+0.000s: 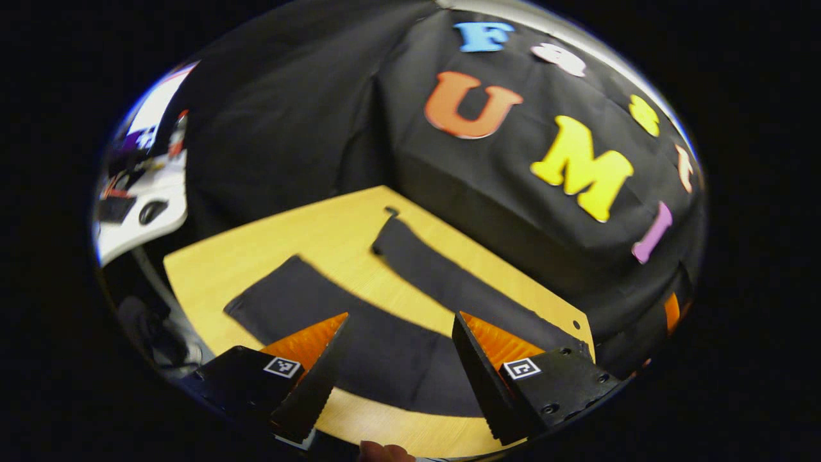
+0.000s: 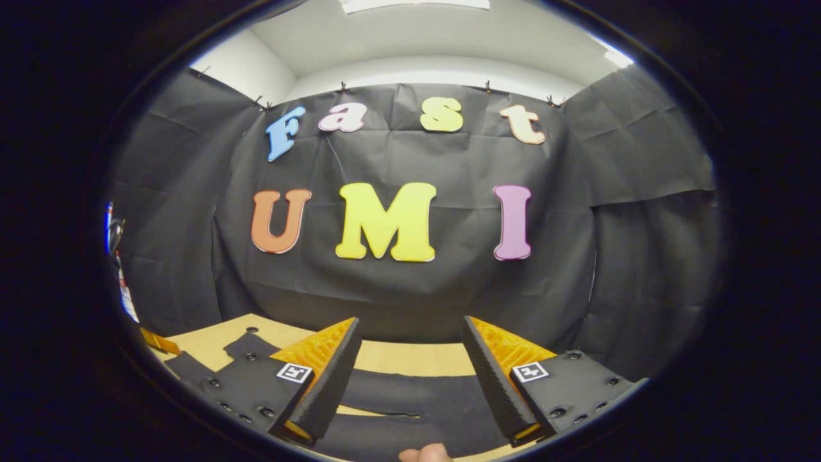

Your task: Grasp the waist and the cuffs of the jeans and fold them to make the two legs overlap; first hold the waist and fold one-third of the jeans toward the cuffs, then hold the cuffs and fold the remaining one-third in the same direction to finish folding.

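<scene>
— Where did the jeans (image 1: 385, 333) lie?
— Flat on the table (image 1: 308, 237), legs splayed away, just below the left gripper (image 1: 401, 366).
— Jaws?
— Both wide, empty; right gripper (image 2: 410, 378) likewise above.

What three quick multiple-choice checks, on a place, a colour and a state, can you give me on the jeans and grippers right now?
1. Where do the jeans lie?
A. Flat on the wooden table
B. Hung on the booth's wall
C. Heaped on the floor

2. What colour are the jeans?
A. Pale blue
B. Black
C. White

3. How are the left gripper and right gripper set?
A. Both shut on cloth
B. One open, one shut
C. Both open, holding nothing

Answers: 1 A, the legs spread apart across the tabletop; 2 B, the cloth is dark against yellow wood; 3 C, a wide gap between each pair of fingers with the jeans lying beyond.
</scene>
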Motion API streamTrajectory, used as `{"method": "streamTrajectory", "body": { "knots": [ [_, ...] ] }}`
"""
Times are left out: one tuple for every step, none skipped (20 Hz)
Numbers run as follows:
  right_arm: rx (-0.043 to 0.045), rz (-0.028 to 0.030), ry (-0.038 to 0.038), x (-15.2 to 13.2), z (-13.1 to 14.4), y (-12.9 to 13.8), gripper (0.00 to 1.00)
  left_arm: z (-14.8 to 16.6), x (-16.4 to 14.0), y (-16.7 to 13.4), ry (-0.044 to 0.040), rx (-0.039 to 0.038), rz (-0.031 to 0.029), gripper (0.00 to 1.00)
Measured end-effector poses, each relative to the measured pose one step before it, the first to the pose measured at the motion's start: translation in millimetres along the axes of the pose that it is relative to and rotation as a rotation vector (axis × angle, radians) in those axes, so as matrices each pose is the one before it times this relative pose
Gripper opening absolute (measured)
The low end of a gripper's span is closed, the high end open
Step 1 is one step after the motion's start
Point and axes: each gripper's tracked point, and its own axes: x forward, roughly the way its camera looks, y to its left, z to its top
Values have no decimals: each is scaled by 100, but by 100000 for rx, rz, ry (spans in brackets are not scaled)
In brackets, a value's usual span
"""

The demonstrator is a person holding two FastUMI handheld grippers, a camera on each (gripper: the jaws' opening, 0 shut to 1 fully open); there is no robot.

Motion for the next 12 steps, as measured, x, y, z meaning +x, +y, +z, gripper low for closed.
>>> {"method": "streamTrajectory", "body": {
  "knots": [
    [694,-337,1824,147,-466,-613,95,-1074,198,2313,6859,-9812,4705,99],
    [1293,179,1860,152,-455,-552,95,-554,262,1803,5077,-10913,3297,99],
    [1168,-111,2742,175,-548,-505,95,-189,174,1450,3824,-9585,3460,99],
    [975,-84,3875,354,-943,-603,95,98,135,1076,2303,-7077,3309,100],
    [1743,463,4930,227,-988,-596,95,263,75,642,845,-5566,2951,99],
    [2178,-91,5540,211,-1119,-638,96,327,216,245,956,-2922,2824,99],
    [2588,-541,6022,338,-1052,-786,95,1041,-56,316,580,-2426,2302,99],
    [2883,-615,5230,40,-968,-835,96,-298,637,425,173,-2557,2526,99],
    [2813,-1003,3358,239,-511,-911,95,312,452,84,1163,-2737,897,100],
    [2286,-1667,2388,34,-399,-916,97,-114,435,82,2207,-2445,1159,99],
    [1863,-1682,942,217,-2,-891,94,114,403,196,1614,-2273,813,99],
    [1165,-1552,458,-46,-98,-619,94,501,781,399,1195,-1935,864,99]
  ]
}}
